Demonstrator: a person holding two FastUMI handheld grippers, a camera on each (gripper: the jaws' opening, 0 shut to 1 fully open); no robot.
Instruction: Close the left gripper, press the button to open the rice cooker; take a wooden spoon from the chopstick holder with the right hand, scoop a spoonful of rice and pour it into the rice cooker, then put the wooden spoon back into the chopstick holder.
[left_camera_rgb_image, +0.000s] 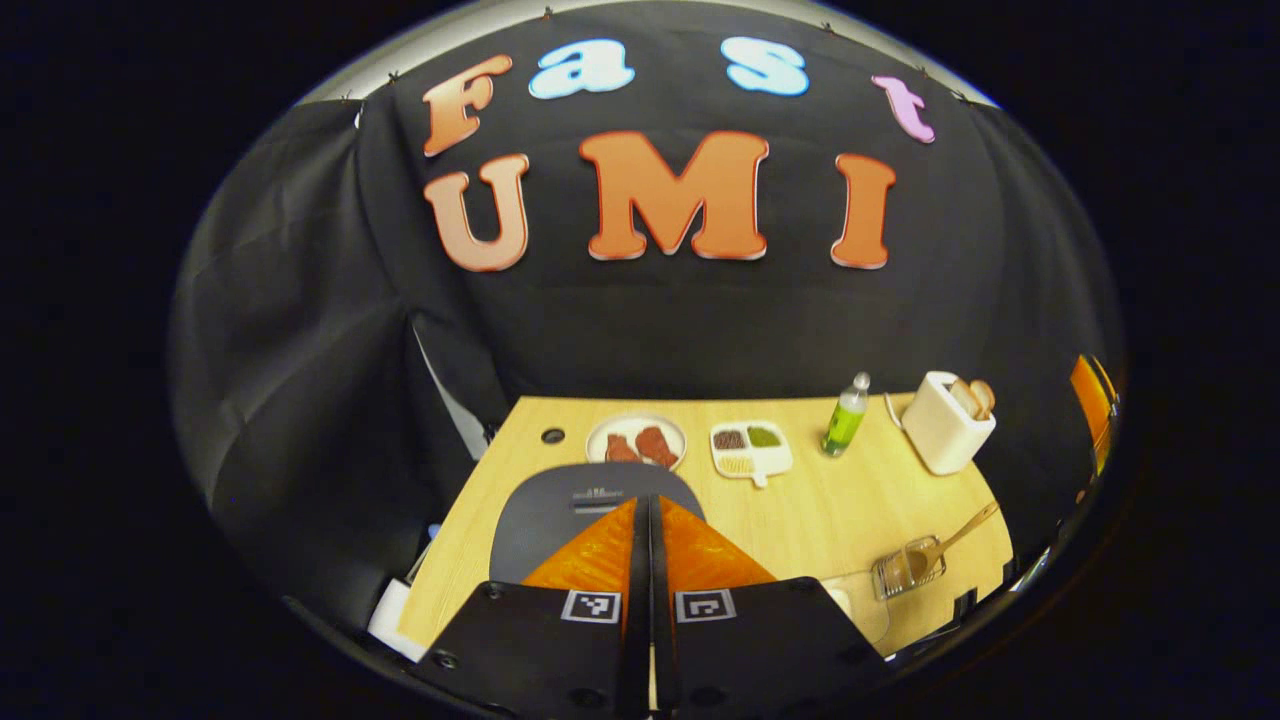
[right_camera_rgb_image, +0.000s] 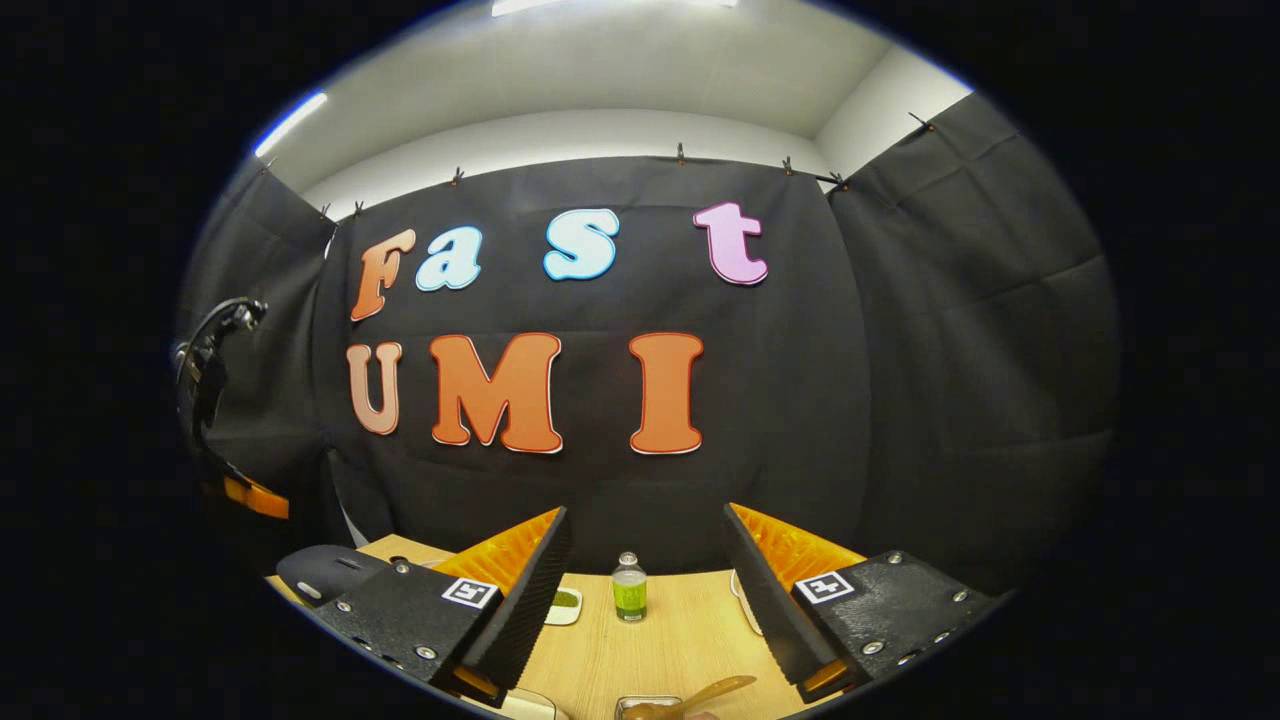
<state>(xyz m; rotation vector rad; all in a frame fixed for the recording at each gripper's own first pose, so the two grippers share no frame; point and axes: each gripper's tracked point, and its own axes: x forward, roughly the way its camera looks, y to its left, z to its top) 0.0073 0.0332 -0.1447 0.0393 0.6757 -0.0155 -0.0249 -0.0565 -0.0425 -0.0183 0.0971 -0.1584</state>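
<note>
Pale wood-grain table (left_camera_rgb_image: 800, 520), dark domed rice cooker (left_camera_rgb_image: 560, 520)

Rice cooker (left_camera_rgb_image: 560, 510) lid shut; wooden spoon (left_camera_rgb_image: 950, 545) tilted in chopstick holder (left_camera_rgb_image: 905, 572).

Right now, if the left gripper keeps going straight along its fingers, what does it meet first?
Probably the rice cooker: the left gripper, fingers together, points at its dark lid just ahead. How much gap remains is unclear.
</note>
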